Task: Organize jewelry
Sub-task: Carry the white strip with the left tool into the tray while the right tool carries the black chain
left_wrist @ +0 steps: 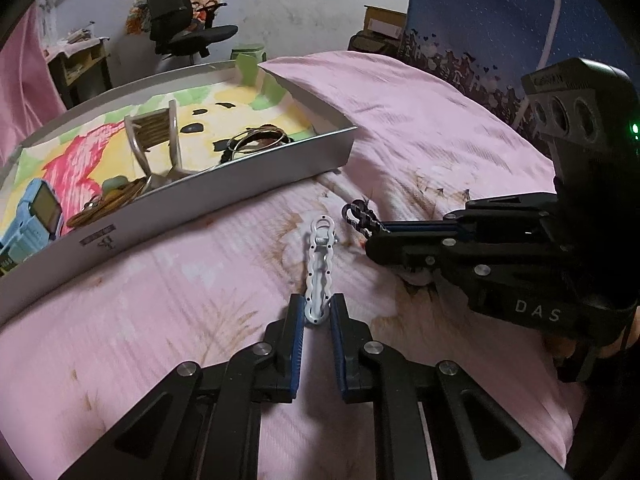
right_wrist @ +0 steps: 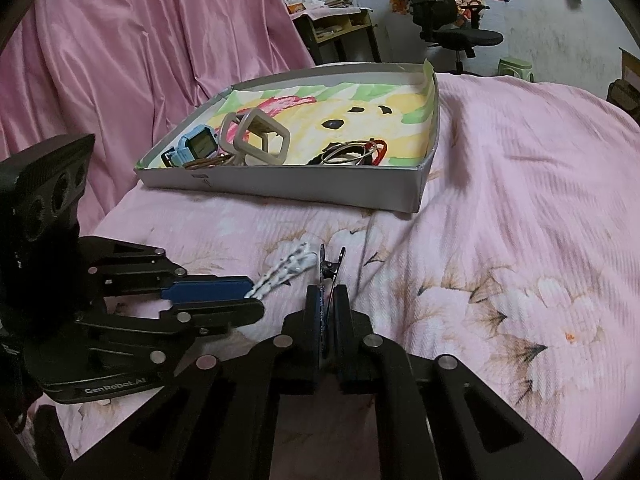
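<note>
Your left claw [left_wrist: 317, 314] grasps the end of a white hair clip [left_wrist: 319, 268] lying on the pink bed [left_wrist: 420, 128]. Your right claw [right_wrist: 329, 300] grasps a black clip [right_wrist: 331, 264] beside it, near the tray [right_wrist: 288, 190].

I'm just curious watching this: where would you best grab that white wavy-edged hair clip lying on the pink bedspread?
By its flat closed tail, as the left gripper does now. The white wavy-edged hair clip lies lengthwise away from the fingers, so coming from the near end lets them pinch its narrow sides, clear of the spring hinge.
</note>
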Tool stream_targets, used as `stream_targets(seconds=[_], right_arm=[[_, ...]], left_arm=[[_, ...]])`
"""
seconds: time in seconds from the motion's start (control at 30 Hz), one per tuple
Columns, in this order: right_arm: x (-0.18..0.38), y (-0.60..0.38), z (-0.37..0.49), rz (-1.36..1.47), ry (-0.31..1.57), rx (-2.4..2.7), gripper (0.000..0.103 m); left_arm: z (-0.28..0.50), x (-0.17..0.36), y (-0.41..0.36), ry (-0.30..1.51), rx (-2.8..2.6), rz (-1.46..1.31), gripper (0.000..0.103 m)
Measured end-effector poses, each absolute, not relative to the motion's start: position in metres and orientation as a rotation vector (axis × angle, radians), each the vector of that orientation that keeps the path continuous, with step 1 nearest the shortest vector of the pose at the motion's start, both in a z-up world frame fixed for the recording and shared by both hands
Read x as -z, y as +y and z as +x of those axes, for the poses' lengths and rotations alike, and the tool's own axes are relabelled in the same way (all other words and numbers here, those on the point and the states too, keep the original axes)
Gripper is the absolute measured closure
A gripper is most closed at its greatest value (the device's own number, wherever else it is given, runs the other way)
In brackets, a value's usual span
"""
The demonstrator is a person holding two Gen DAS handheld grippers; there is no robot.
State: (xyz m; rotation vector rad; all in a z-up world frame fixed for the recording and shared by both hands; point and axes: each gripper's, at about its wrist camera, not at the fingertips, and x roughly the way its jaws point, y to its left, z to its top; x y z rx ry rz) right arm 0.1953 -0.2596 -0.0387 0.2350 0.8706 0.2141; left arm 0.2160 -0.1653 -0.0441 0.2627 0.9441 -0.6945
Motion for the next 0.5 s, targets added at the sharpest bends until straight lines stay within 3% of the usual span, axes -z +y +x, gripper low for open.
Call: stream_targets(seconds=[0.5], right_arm=[[0.018,-0.265,0.191,0.236,0.736,-0.209,0.097]], left_arm=[[0.207,0.008,-0.133,0.764,0.550,0.130,0.090]])
